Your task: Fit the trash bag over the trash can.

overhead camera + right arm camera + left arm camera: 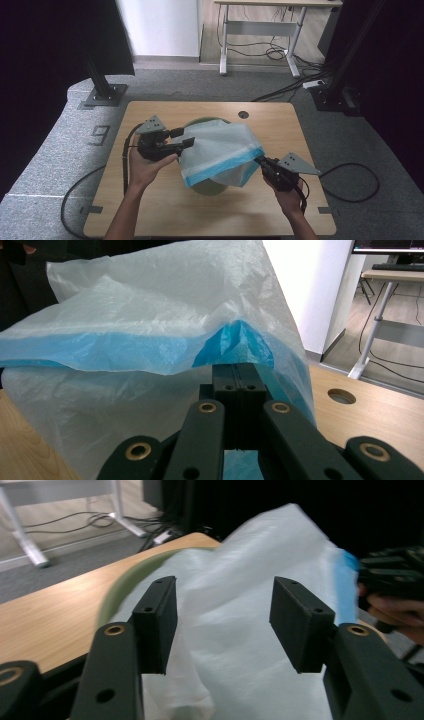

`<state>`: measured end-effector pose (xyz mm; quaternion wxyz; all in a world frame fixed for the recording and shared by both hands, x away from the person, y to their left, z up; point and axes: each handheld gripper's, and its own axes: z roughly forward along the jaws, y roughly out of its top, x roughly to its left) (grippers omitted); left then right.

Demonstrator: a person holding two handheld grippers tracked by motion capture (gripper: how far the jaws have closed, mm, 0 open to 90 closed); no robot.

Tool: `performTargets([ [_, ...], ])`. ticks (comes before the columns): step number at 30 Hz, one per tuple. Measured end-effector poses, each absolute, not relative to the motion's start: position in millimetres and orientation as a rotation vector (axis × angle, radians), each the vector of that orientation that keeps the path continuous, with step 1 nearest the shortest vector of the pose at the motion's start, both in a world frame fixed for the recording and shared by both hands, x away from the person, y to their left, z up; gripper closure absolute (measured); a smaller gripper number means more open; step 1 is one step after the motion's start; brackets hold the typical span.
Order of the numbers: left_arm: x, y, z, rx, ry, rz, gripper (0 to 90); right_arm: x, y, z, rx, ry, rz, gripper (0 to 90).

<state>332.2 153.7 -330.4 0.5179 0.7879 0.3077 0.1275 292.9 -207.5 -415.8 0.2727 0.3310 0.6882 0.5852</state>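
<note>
Thin plastic bag (pixel 220 150) could tear or slip off the green bowl (pixel 212 187), since only the right gripper (pixel 261 161) clamps its blue hem while the left gripper (pixel 186 138) gapes apart.

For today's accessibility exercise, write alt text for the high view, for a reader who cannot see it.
A person at a wooden table holds a translucent plastic bag with a blue edge over a green bowl. The right gripper is shut on the bag's blue edge; the left gripper stands open at its other side.
</note>
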Motion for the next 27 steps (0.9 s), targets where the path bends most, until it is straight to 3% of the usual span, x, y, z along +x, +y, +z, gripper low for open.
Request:
performTargets([
  [9,326,106,-343,2.03,0.646,0.238,36.8,292,-202,-415,0.875,1.864,1.581,88.6],
  [17,327,88,-355,2.13,0.624,0.174,31.2,290,-205,-414,0.877,1.858,1.586,88.6],
  [22,328,85,-361,2.153,0.631,0.147,36.5,289,-206,-415,0.878,1.856,1.588,88.6],
  [27,331,87,-365,2.159,0.64,0.099,49.7,289,-206,-416,0.881,1.856,1.591,88.6],
])
